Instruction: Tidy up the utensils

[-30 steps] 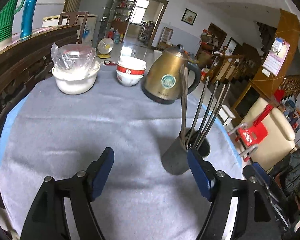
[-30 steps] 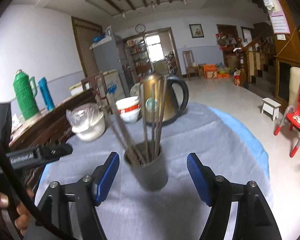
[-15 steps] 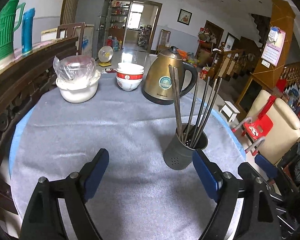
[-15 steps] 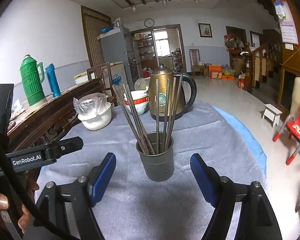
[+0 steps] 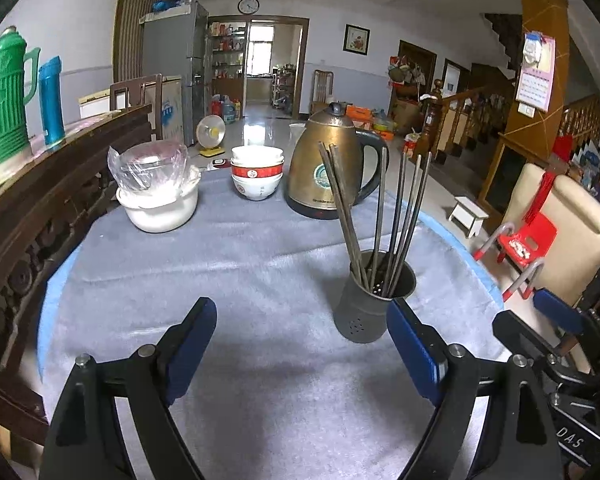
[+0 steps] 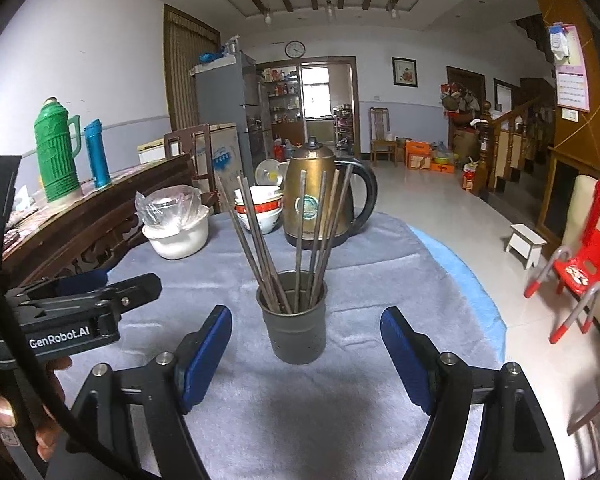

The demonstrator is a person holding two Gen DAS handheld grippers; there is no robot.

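A dark metal holder (image 5: 370, 304) stands upright on the grey cloth, with several metal chopsticks (image 5: 396, 216) leaning in it. In the right wrist view the holder (image 6: 296, 328) sits centred ahead, chopsticks (image 6: 300, 236) fanned out. My left gripper (image 5: 300, 344) is open and empty, just left of and nearer than the holder. My right gripper (image 6: 306, 352) is open and empty, a short way back from the holder. The left gripper's body (image 6: 72, 316) shows at the left of the right wrist view.
A brass kettle (image 5: 332, 168), stacked red-and-white bowls (image 5: 257, 174) and a white bowl with a plastic-wrapped lid (image 5: 158, 196) stand at the table's far side. A dark wooden cabinet (image 5: 28, 184) runs along the left. The table edge (image 6: 472, 280) drops off at right.
Both grippers have drawn back from the holder, which now looks smaller and farther. Both stay open. The holder and chopsticks have not moved.
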